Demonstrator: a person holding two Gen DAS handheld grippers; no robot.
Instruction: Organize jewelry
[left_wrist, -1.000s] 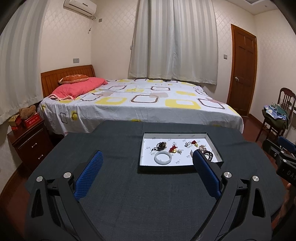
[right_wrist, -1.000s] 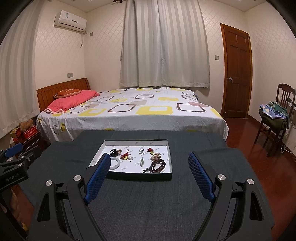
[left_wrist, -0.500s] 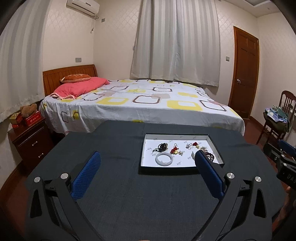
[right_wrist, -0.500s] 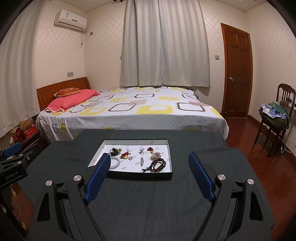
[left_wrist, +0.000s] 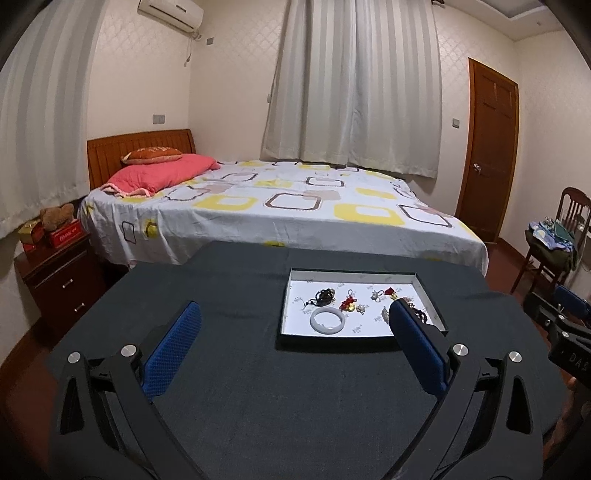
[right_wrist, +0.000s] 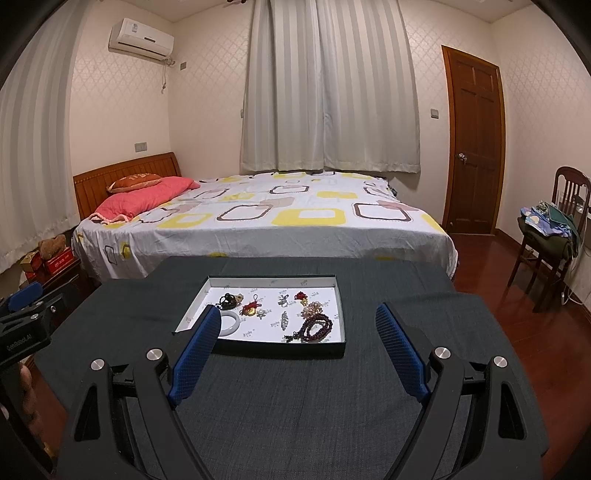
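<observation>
1. Two hand-held grippers, left gripper (left_wrist: 293, 328) and right gripper (right_wrist: 298, 332), both with blue pads spread wide and nothing between them.
2. We find the shallow black-rimmed white tray (right_wrist: 258, 349) dead ahead of the right gripper and ahead-right of the left; its long axis runs crosswise. We judge the right gripper nearer.
3. Inside lie the white jade-like bangle (left_wrist: 327, 320) and the dark red bead strand (right_wrist: 316, 329).
4. Hidden: the right gripper's left pad (right_wrist: 195, 349) covers part of the bangle; smaller charms are too small for us to identify.
</observation>
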